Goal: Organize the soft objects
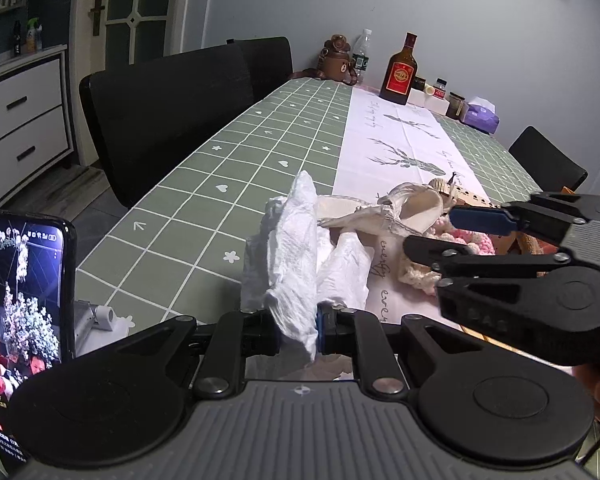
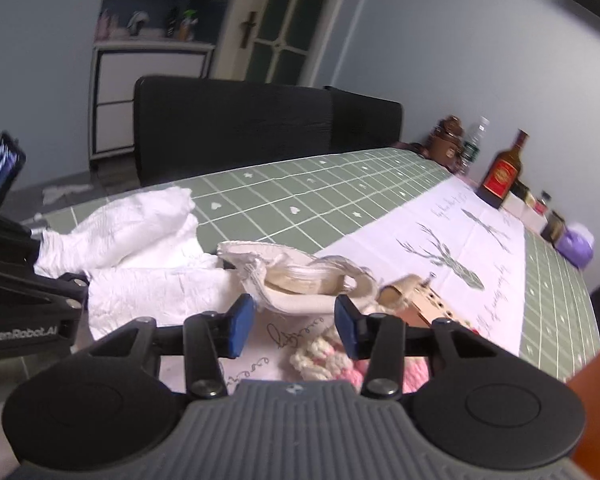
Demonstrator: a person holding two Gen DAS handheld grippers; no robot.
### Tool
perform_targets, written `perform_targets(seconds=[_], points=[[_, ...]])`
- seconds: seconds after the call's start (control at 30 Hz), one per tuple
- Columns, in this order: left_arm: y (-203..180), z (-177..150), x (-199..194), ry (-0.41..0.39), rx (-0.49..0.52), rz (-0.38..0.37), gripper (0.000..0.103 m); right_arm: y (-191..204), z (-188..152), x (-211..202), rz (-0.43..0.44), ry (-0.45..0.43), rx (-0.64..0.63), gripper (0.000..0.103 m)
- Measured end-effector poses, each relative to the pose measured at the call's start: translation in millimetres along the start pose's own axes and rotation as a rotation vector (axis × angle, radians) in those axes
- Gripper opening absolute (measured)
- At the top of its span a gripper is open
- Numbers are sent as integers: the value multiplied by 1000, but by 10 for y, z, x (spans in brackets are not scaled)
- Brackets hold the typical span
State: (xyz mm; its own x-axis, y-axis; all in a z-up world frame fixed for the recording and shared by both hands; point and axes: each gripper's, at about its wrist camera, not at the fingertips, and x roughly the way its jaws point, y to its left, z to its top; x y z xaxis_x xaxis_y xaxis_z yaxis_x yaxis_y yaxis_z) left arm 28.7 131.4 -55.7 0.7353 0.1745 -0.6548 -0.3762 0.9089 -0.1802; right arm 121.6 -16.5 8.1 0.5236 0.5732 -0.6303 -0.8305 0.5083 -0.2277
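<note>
My left gripper point(image 1: 298, 332) is shut on a crumpled white cloth point(image 1: 296, 248), which stands up from the pads and trails onto the table. The same white cloth point(image 2: 140, 220) spreads at the left of the right wrist view. Just right of it lies a cream fabric pouch point(image 1: 380, 212). My right gripper point(image 2: 294, 326) is open, its blue pads apart with nothing pressed between them, and the cream pouch point(image 2: 300, 276) lies just beyond the tips. A pink and cream crocheted piece point(image 2: 324, 360) lies under that gripper, beside a small wooden item point(image 2: 420, 300).
A phone point(image 1: 24, 300) stands at the table's left edge. Black chairs point(image 1: 168, 120) line the far side. A brown bottle point(image 1: 400, 72), a water bottle, jars and a purple tissue pack point(image 1: 482, 116) stand by the wall. An orange box point(image 2: 592, 392) sits at the right.
</note>
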Motion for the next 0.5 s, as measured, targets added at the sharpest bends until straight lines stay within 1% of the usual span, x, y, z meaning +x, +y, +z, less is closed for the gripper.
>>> perform_targets(seconds=[0.07, 0.1, 0.13, 0.17, 0.2, 0.27, 0.33, 0.43, 0.5], points=[[0, -4, 29, 9, -1, -3, 17, 36, 22, 58, 19, -11, -27, 43], [0, -8, 42, 15, -2, -5, 17, 57, 40, 85, 28, -18, -38, 37], [2, -13, 56, 20, -4, -8, 17, 71, 63, 112, 36, -21, -42, 23], [4, -18, 65, 24, -6, -11, 17, 85, 86, 141, 46, -16, -40, 16], [7, -22, 71, 28, -7, -13, 17, 90, 105, 180, 58, -5, -30, 7], [8, -19, 69, 28, -8, -14, 17, 86, 138, 212, 56, -1, -3, 5], [20, -16, 37, 20, -9, -16, 17, 87, 164, 146, 43, -23, 25, 4], [22, -31, -21, 12, -10, -24, 17, 82, 183, -81, 10, -46, 65, 4], [-6, -62, -68, 6, -1, -37, 17, 82, 133, -296, 12, -63, 102, 4]])
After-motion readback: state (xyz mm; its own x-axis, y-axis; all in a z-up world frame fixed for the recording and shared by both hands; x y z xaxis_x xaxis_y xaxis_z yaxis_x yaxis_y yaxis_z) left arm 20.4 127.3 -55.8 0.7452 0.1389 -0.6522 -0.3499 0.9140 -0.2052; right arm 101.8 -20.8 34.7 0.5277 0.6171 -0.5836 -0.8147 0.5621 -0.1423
